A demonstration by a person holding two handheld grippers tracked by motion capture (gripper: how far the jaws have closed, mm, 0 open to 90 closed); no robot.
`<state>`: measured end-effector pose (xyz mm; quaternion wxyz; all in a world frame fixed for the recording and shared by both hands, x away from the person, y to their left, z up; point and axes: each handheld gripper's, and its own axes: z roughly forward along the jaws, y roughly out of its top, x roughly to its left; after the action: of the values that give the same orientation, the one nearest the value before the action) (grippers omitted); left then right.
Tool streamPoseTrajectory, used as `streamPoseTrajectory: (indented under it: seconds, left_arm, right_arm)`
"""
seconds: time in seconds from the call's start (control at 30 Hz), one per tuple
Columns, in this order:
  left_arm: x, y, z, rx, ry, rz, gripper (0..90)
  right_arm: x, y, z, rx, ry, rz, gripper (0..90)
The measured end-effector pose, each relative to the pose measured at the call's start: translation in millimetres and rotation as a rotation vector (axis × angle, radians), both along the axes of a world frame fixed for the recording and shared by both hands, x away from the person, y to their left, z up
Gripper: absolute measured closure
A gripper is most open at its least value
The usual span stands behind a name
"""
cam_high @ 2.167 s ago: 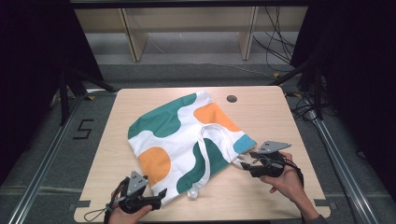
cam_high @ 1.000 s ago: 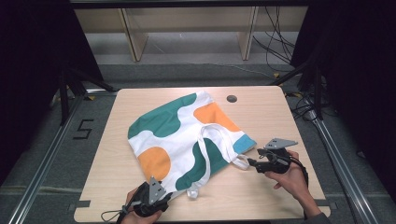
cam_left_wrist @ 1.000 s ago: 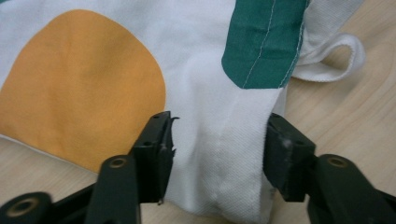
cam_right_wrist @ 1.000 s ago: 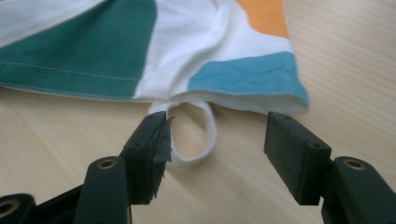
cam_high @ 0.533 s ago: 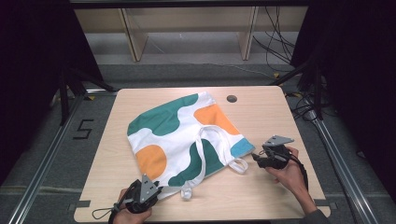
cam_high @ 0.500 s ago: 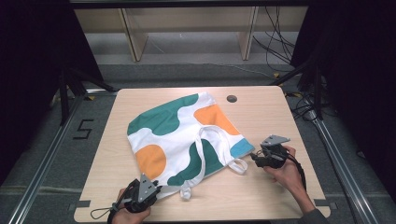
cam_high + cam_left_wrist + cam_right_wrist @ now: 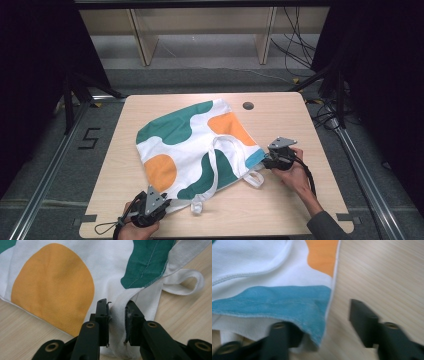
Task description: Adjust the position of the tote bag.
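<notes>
A tote bag (image 7: 195, 145) printed with green, orange and blue blobs on white lies flat on the wooden table (image 7: 300, 200), its white straps (image 7: 220, 160) on top. At the bag's near left corner my left gripper (image 7: 166, 202) is shut on a fold of white fabric (image 7: 117, 322); its jaws have just eased open a little, and the pads still pinch the cloth. My right gripper (image 7: 265, 161) sits at the bag's blue corner (image 7: 274, 300). Its jaws have just been closing. That corner drapes over one jaw while the other stands apart on bare wood.
A small dark round hole (image 7: 248, 106) marks the table's far side. One strap end loops out onto the wood (image 7: 190, 282). Bare table lies right of the bag and along the near edge. Shelf legs and cables (image 7: 295, 45) lie on the floor beyond the table.
The right gripper has slid left and down to the bag's blue corner, and its jaws have narrowed. The left gripper has stayed at the near corner and closed on the white fabric.
</notes>
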<state>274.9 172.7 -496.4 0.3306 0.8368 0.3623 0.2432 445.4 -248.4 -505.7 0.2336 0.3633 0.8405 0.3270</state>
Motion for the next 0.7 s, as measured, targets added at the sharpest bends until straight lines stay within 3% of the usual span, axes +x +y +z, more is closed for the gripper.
streamPoseTrajectory:
  seconds: [0.03,0.07,0.1,0.2,0.27,0.37,0.4,0.5,0.57,0.6,0.7]
  left_arm:
    - [0.0,0.0,0.0,0.0,0.0,0.0,73.0]
    - [-0.7,0.3,2.0,0.023,0.015,0.002,73.0]
    - [-0.9,0.1,1.9,0.022,0.012,0.002,72.6]
    - [-0.3,0.8,0.0,0.005,-0.005,0.007,71.8]
    - [0.0,2.0,1.1,0.024,0.002,0.013,71.7]
    - [4.9,5.6,0.7,0.034,-0.002,0.037,71.7]
    - [4.9,5.6,0.7,0.034,-0.002,0.037,71.7]
    - [11.2,7.8,-0.3,0.062,-0.005,0.014,71.5]
    - [12.1,6.4,-2.2,0.04,0.0,0.028,70.6]
    - [13.4,6.9,-1.9,0.056,0.003,0.022,69.5]
    - [18.3,8.4,-4.1,0.076,0.015,0.028,64.9]
  right_arm:
    - [0.0,0.0,0.0,0.0,0.0,0.0,66.5]
    - [-1.2,2.7,-0.9,0.011,0.024,0.003,74.0]
    - [-1.9,5.2,0.6,-0.036,0.003,0.052,81.9]
    - [-10.8,5.9,10.1,-0.044,-0.005,0.041,83.9]
    - [-14.3,4.9,13.9,-0.039,-0.008,0.04,84.0]
    - [-42.2,-1.9,24.4,-0.035,0.003,0.062,84.1]
    - [-42.2,-1.9,24.4,-0.035,0.003,0.062,84.1]
    - [-76.0,-11.3,26.4,-0.039,-0.001,0.078,83.9]
    - [-84.6,-13.0,27.2,-0.046,0.001,0.078,83.9]
    - [-101.3,-15.3,28.8,-0.047,0.017,0.078,83.7]
    - [-114.5,-17.1,26.5,-0.056,0.02,0.087,83.4]
